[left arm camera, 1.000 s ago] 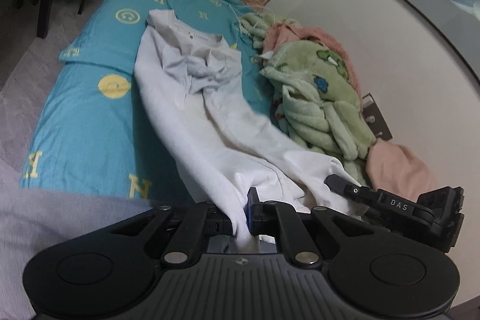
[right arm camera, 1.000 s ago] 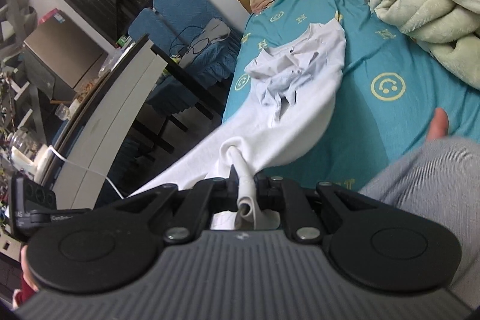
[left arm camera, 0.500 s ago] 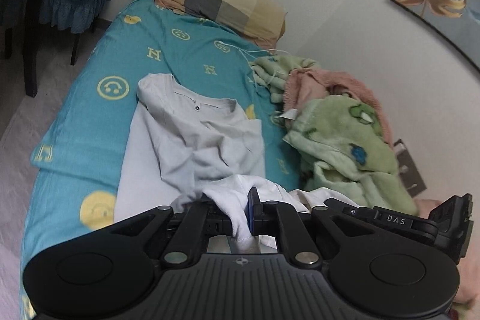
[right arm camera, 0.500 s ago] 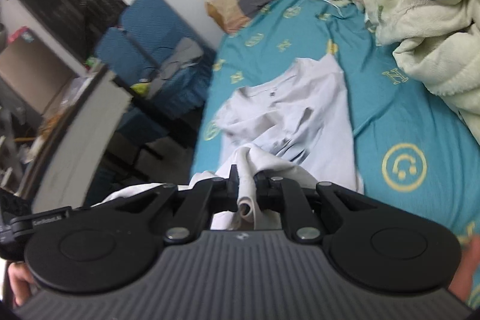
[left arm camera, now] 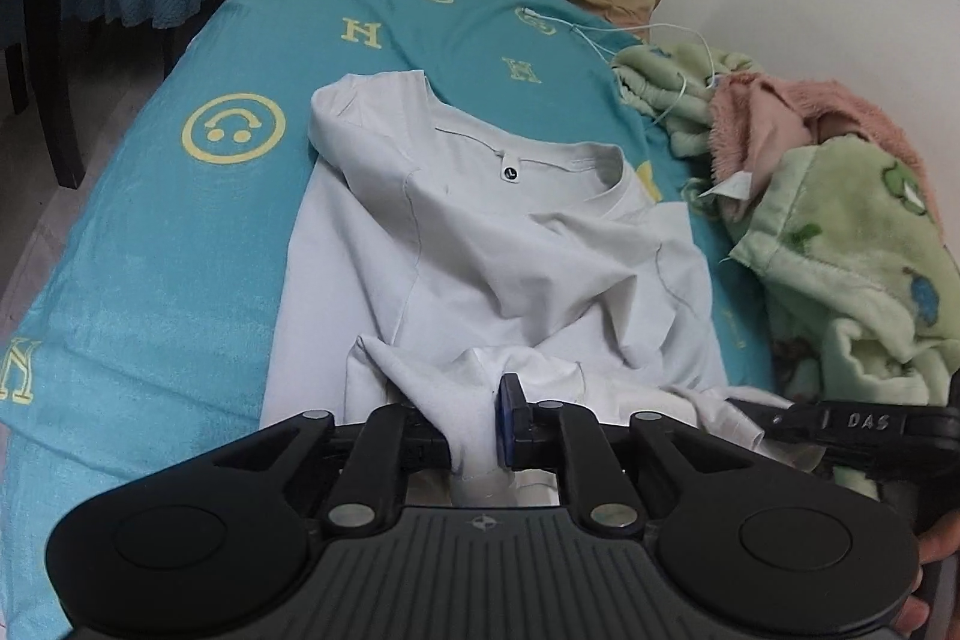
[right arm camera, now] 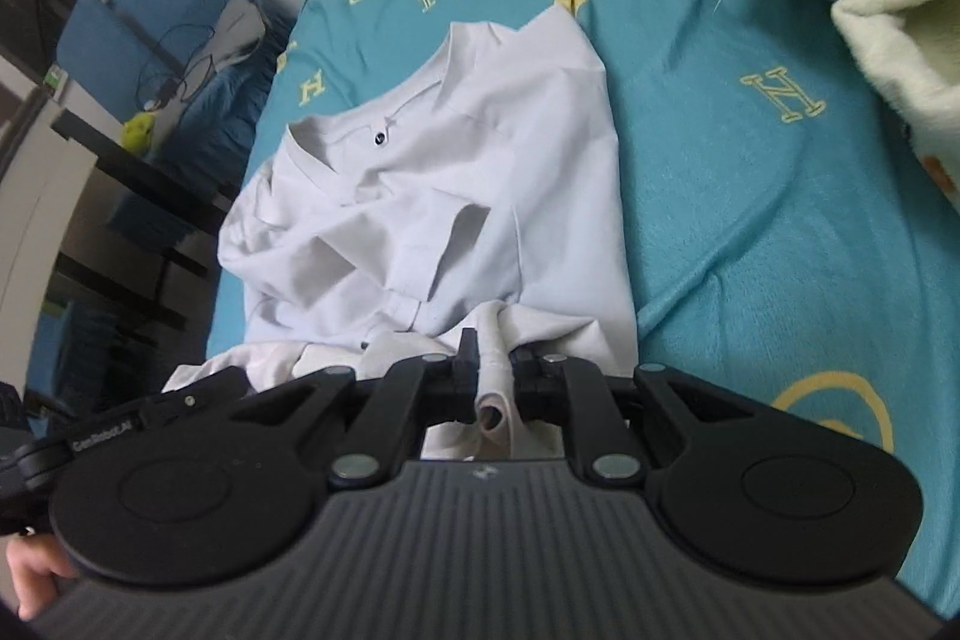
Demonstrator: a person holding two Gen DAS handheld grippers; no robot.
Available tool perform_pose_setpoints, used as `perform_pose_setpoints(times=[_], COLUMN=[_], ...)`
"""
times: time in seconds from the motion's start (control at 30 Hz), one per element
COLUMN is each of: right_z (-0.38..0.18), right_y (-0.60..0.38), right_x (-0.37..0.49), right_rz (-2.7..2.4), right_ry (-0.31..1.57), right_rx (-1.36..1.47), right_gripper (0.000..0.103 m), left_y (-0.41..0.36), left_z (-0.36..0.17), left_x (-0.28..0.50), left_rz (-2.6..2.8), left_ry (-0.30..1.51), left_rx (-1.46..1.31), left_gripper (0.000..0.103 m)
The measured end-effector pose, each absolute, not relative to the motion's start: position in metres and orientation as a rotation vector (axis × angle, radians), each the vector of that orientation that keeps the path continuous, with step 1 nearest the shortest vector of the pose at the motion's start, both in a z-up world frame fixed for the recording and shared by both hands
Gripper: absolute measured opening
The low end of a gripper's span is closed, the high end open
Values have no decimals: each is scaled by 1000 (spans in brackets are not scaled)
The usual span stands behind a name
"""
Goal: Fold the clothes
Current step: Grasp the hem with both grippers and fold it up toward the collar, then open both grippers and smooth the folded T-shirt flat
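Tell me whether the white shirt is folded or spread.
Partly folded: the white shirt's bottom edge lies doubled over its middle, collar end flat on the bed.

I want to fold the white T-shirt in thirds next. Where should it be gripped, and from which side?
Judging by its pose, take the white T-shirt at its long side edge lying flat on the blue sheet, coming in low from that open side. The far side is crowded by the green blanket.
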State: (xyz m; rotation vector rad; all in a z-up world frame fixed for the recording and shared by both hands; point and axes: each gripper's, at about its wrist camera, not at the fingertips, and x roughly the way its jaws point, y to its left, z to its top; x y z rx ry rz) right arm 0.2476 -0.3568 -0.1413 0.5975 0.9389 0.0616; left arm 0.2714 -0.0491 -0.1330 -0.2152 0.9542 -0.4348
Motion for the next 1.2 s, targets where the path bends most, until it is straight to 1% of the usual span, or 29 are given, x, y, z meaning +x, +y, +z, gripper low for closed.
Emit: perform_pose_setpoints(times=[0.03,0.07,0.1,0.13,0.17,0.2,0.23,0.27,0.3,0.33,0.37,0.4,0.43,0.53,0.6,0.73,0.83,1.03,1.07,1.13,1.17,1.2], right_z=[-140,-138,-134,-129,-123,-117,-110,-102,-94,-86,-79,-73,-68,-61,-59,-63,-74,-99,-103,-111,-115,-120], right_y=[-357,-357,-356,-355,-353,-350,-348,-345,-341,-338,-334,-329,-325,-316,-313,-316,-320,-328,-327,-322,-319,-316], right_x=[248,247,245,240,235,228,219,209,198,186,175,165,155,131,116,104,109,122,126,138,145,153], right_rz=[73,83,90,92,92,94,97,96,91,87,84,86,90,100,100,91,61,53,60,81,90,94], right_ry=[933,925,916,904,891,873,851,824,792,760,732,712,699,683,671,688,747,843,855,894,917,943], right_rx=[592,587,580,568,555,544,534,522,507,492,475,457,439,401,390,431,482,573,577,568,557,539], right_gripper=[13,14,15,17,18,27,39,45,58,67,69,71,71,71,71,71,71,71,69,55,50,42], left_y=[-50,-51,-51,-51,-52,-53,-55,-56,-55,-54,-52,-52,-52,-46,-41,-29,-27,-43,-49,-58,-61,-64], left_z=[-128,-121,-114,-105,-98,-91,-85,-80,-74,-70,-66,-63,-60,-58,-59,-73,-88,-116,-120,-129,-134,-138], left_x=[267,260,252,243,232,221,209,198,185,172,160,148,137,111,98,93,102,122,128,143,152,162], left_rz=[-433,-434,-438,-440,-438,-434,-432,-430,-426,-422,-417,-411,-404,-389,-389,-397,-411,-411,-403,-384,-370,-356], left_ry=[938,921,904,888,873,862,852,843,833,821,809,800,798,789,786,829,880,948,953,963,968,972], left_rx=[-199,-187,-181,-177,-167,-151,-133,-117,-108,-103,-96,-89,-82,-79,-90,-144,-145,-63,-31,28,55,80], left_gripper=[19,28,40,45,53,57,58,63,70,74,81,82,83,89,90,90,90,85,83,79,78,76])
